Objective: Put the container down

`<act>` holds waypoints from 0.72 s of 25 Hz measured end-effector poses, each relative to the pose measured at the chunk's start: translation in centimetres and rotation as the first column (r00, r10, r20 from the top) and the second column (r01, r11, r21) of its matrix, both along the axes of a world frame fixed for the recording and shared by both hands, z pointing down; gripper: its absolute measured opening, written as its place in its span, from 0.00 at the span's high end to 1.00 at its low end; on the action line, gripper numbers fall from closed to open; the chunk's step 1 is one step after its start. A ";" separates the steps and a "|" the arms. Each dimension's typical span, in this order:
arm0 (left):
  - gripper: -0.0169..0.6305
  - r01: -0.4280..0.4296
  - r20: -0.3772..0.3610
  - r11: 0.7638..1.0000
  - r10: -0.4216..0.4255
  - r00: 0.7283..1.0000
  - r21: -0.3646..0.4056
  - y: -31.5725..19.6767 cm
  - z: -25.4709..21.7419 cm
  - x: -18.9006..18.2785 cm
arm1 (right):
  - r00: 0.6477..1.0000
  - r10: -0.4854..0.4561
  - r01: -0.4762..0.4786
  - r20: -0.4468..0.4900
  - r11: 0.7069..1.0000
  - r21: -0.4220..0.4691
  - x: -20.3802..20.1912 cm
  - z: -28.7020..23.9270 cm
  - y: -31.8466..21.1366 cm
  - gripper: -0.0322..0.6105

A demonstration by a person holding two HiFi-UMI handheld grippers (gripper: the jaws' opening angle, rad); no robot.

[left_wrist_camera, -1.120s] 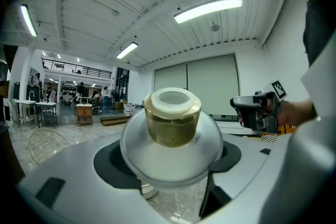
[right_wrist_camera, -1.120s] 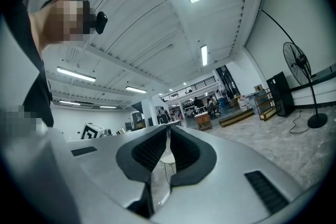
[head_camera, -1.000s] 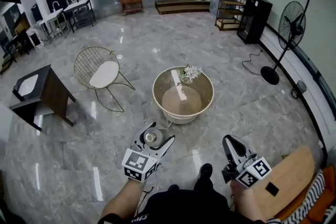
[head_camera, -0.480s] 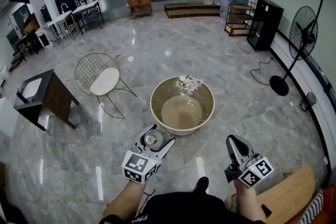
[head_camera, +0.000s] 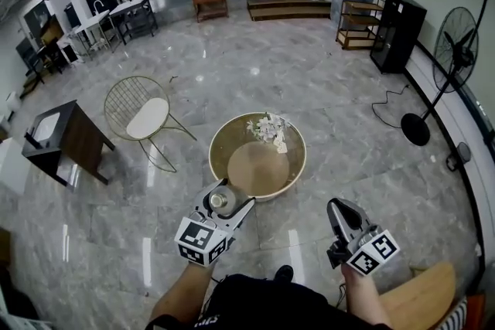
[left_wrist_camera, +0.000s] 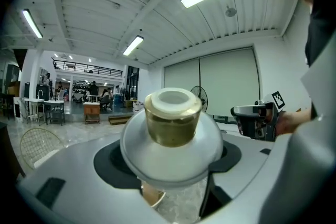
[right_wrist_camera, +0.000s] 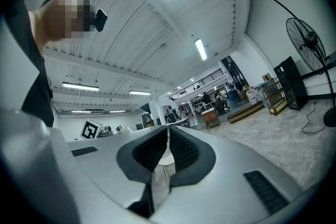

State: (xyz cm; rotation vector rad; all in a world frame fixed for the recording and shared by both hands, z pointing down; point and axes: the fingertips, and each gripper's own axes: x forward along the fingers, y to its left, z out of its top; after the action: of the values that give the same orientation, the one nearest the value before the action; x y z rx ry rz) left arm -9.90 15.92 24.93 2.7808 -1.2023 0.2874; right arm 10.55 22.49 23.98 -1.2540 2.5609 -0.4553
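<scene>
Your left gripper (head_camera: 224, 205) pinches the round frosted-white container with a gold cap (left_wrist_camera: 172, 128); its axis stands roughly upright, cap upward, near the round gold-rimmed table's (head_camera: 212, 155) near edge; your right gripper (head_camera: 337, 209) is pressed together, empty.

Round bench (head_camera: 216, 166): mid-floor, just ahead of both claws.
Flowers (head_camera: 268, 127): on the round bench, at its far edge.
Wire chair (head_camera: 139, 113): left of the round bench, near it.
Low stand (head_camera: 68, 137): further left, beyond the wire chair.
Left claw (head_camera: 226, 199): just before the round bench's near-left rim, with the container (head_camera: 220, 202) between its jaws.
Right claw (head_camera: 338, 211): right of the left claw, well apart from it, nearer the person than the round bench.
Fan (head_camera: 455, 50): far right, by the wall.
Cabinet (head_camera: 402, 31): behind the fan, same wall. An open shelf (head_camera: 357, 23) stands just left of it.
Step platform (head_camera: 290, 8): far back, left of the open shelf.
Plank (head_camera: 421, 296): bottom right, right of the right claw.
</scene>
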 end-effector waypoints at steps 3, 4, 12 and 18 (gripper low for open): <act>0.44 0.003 0.001 1.000 -0.003 1.000 0.005 -0.9 -0.1 1.8 | 1.000 -0.008 0.008 0.003 1.000 -0.018 1.7 0.6 -0.6 0.90; 0.44 0.003 0.002 1.000 -0.003 1.000 0.002 -1.2 -0.1 2.2 | 1.000 -0.009 0.009 0.005 1.000 -0.025 2.1 0.7 -0.9 0.90; 0.44 0.005 -0.001 1.000 -0.005 1.000 -0.026 -6.2 1.4 2.8 | 0.999 -0.036 0.036 -0.014 0.999 -0.033 1.7 0.7 -6.1 0.90; 0.44 -0.003 -0.018 1.000 0.003 1.000 -0.004 -13.9 1.8 1.8 | 0.998 -0.041 0.039 -0.039 0.998 -0.051 -0.1 1.1 -13.5 0.91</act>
State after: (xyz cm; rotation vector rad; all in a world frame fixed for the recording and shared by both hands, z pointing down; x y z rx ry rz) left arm -8.06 1.99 26.74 2.7760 -1.1928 0.2636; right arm 10.49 9.00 25.10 -1.2426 2.6276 -0.5103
